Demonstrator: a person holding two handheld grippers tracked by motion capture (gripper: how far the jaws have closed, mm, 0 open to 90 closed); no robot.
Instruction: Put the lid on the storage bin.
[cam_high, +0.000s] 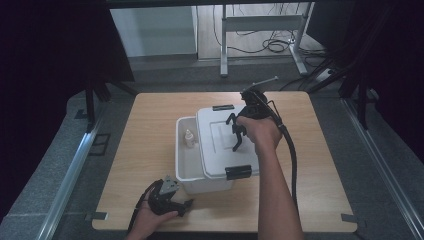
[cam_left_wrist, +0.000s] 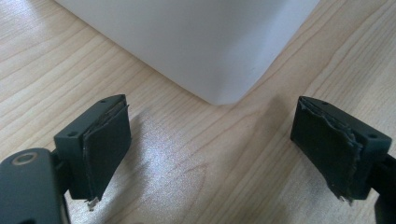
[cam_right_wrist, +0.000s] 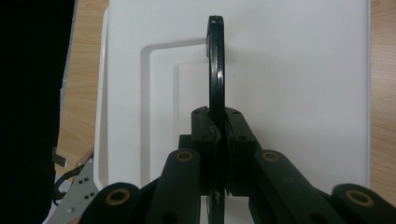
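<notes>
Sitting askew over the white bin (cam_high: 189, 170) at mid-table, the lid (cam_high: 220, 150) is held by its black handle (cam_right_wrist: 215, 60), the right gripper (cam_high: 239, 134) clamped on it; the left gripper (cam_left_wrist: 212, 149) is spread empty; light, stiff plastic is judged.

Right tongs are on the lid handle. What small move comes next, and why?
Probably slide the lid left over the box. The right tongs are shut on its black handle, the box's left part with the bottle is uncovered, and the left tongs rest open nearby.
</notes>
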